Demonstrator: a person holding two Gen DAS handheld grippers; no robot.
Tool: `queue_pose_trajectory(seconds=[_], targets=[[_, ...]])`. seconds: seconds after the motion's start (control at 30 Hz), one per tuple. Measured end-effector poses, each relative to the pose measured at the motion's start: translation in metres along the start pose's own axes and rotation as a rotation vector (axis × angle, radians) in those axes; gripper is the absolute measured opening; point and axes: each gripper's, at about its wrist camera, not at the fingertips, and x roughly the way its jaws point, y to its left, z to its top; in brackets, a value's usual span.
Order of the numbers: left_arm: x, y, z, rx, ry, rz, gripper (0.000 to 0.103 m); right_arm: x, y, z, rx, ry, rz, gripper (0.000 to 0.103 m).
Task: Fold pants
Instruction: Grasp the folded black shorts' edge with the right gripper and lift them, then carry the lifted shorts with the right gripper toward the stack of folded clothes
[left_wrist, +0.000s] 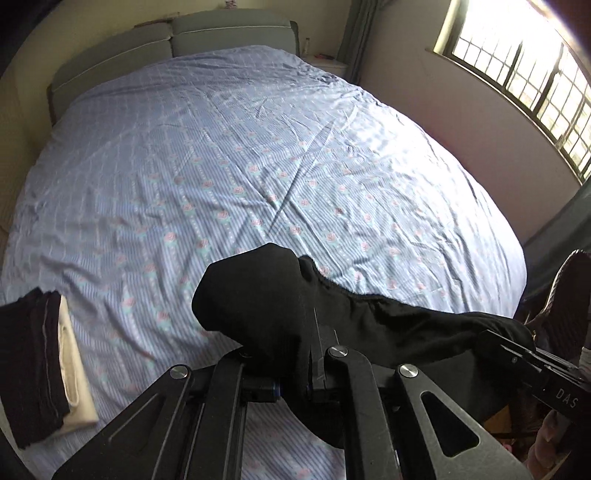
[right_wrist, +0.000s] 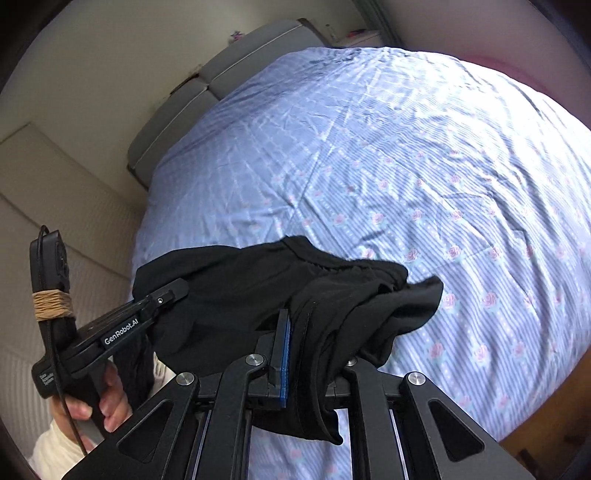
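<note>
Black pants (left_wrist: 266, 299) hang bunched between my two grippers, held above the near edge of a bed with a blue flowered sheet (left_wrist: 240, 166). My left gripper (left_wrist: 295, 347) is shut on one end of the waistband; the cloth drapes over its fingers and hides the tips. My right gripper (right_wrist: 306, 332) is shut on the other end of the pants (right_wrist: 351, 302), with a blue pad (right_wrist: 284, 350) showing beside the cloth. The right gripper also shows at the right edge of the left wrist view (left_wrist: 517, 350), and the left gripper at the left of the right wrist view (right_wrist: 162, 299).
A stack of folded clothes, dark on top of cream (left_wrist: 40, 362), lies on the bed's near left. A grey headboard (left_wrist: 177, 48) stands at the far end. A window (left_wrist: 524, 74) is on the right wall. The sheet (right_wrist: 406, 166) spreads wide beyond the pants.
</note>
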Motion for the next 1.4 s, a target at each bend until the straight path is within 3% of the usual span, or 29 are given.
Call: queue_pose_trajectory(seconds=[0.17,0.33,0.5,0.7,0.93,1.1,1.4], targets=[[-0.064,0.006,-0.038,-0.119,-0.032,-0.004,0.009,-0.044,0.04,-0.021,-0.149,0.057,0.069,0.011],[-0.106,0.024,-0.073,-0.185,-0.056,0.038,0.009,-0.061,0.078,-0.04,-0.254,0.104,0.121,0.011],[-0.154,0.061,-0.105,-0.288,-0.102,0.066,0.009,-0.069,0.122,-0.058,-0.342,0.133,0.181,0.011],[-0.217,0.123,-0.146,-0.327,-0.202,0.096,0.009,-0.071,0.199,-0.092,-0.428,0.129,0.248,0.011],[-0.27,0.229,-0.184,-0.325,-0.228,0.028,0.009,-0.064,0.292,-0.165,-0.357,0.087,0.251,0.011],[-0.301,0.282,-0.201,-0.319,-0.238,0.034,0.009,-0.06,0.344,-0.208,-0.321,0.09,0.273,0.011],[-0.328,0.33,-0.212,-0.35,-0.255,0.068,0.009,-0.032,0.391,-0.224,-0.319,0.115,0.339,0.011]])
